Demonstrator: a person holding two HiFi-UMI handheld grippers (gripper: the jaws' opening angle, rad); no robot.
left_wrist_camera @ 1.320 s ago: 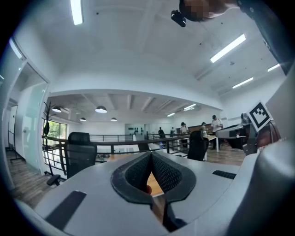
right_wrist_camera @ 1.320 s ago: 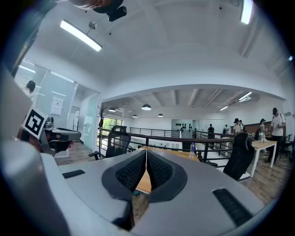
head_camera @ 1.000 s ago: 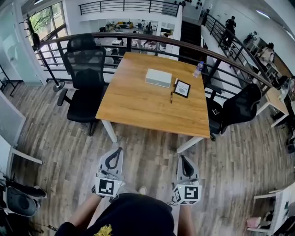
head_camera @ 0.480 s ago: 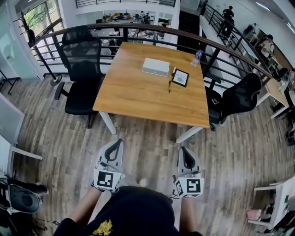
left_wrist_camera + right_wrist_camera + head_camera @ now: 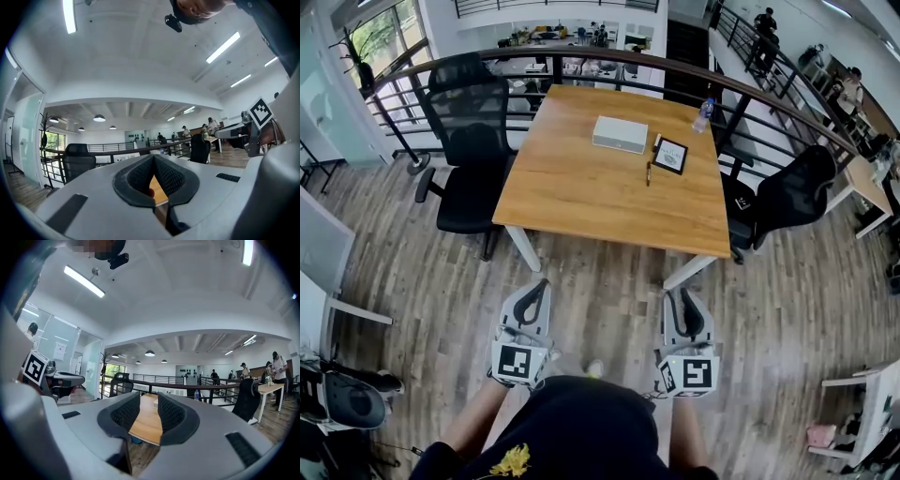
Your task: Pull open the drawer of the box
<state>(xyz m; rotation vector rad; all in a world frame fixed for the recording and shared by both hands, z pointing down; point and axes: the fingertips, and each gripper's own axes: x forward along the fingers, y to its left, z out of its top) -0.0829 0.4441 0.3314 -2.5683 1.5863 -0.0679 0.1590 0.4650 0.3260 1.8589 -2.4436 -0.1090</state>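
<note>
While both tools hang level over the wood-plank floor (image 5: 609,300), short of the table's near edge, the box (image 5: 620,134) lies well apart from them on the far half of the wooden table (image 5: 581,202). It is a low, flat, white rectangular block with plain, unmarked sides and a slightly paler top, and it lies with one long side turned toward the person (image 5: 572,431). From this height no seam, handle or drawer front can be made out on it. Just beside its right end lies a small dark-framed picture (image 5: 670,156), with a dark pen (image 5: 649,172) near that frame's lower left corner and a clear bottle (image 5: 703,116) at the table's far right corner. A black office chair (image 5: 469,141) is at the table's left side and another (image 5: 787,202) at its right, with a curved dark railing (image 5: 581,58) behind.

The left gripper (image 5: 540,286) has its jaws pressed together at the tips; in the left gripper view the ribbed pads (image 5: 171,176) meet at the top and grip nothing. The right gripper (image 5: 685,302) has its jaws parted about halfway, having just been opening; in the right gripper view its pads (image 5: 169,413) stand clearly apart with only the distant tabletop seen through the gap, so it has hold of nothing
</note>
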